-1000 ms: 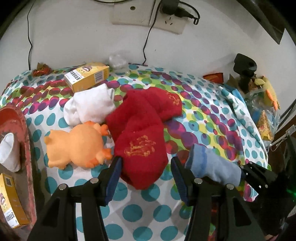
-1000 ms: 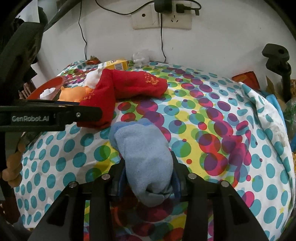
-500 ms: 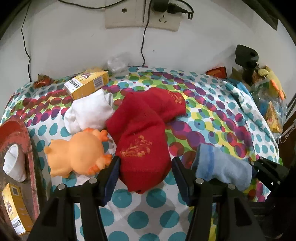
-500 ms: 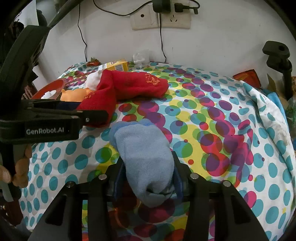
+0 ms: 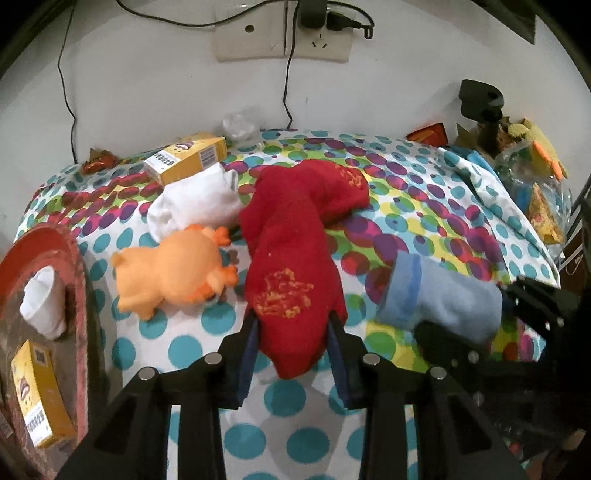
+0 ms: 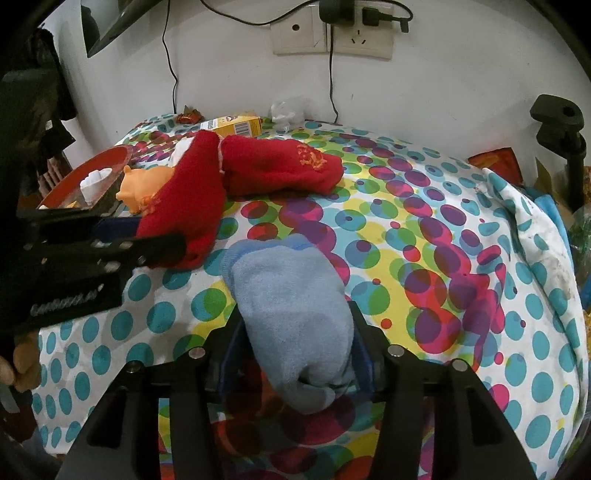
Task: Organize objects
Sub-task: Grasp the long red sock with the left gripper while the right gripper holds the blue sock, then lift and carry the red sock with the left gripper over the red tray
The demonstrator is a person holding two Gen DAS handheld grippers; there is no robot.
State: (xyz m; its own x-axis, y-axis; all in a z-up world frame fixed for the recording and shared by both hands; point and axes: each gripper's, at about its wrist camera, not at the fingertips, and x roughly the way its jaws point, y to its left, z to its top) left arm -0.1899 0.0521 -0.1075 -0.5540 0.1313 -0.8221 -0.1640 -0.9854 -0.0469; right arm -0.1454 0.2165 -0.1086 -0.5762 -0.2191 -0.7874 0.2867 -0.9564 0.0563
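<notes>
Left wrist: left tool (image 5: 291,321) just clenched on red sock (image 5: 291,258); bare cloth (image 5: 243,435) below.

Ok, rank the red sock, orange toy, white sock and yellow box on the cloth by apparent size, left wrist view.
1. red sock
2. orange toy; white sock looks similar
3. yellow box, farthest away, so unsure

Two wrist cameras, both close over the dotted bed, aimed down and toward the wall.

My left camera looks along its fingers from the near-left edge; my right one sits further right. Both catch the red sock (image 5: 291,258), the blue sock (image 6: 291,317), the yellow box (image 5: 186,158) and the wall sockets (image 6: 332,33).
</notes>
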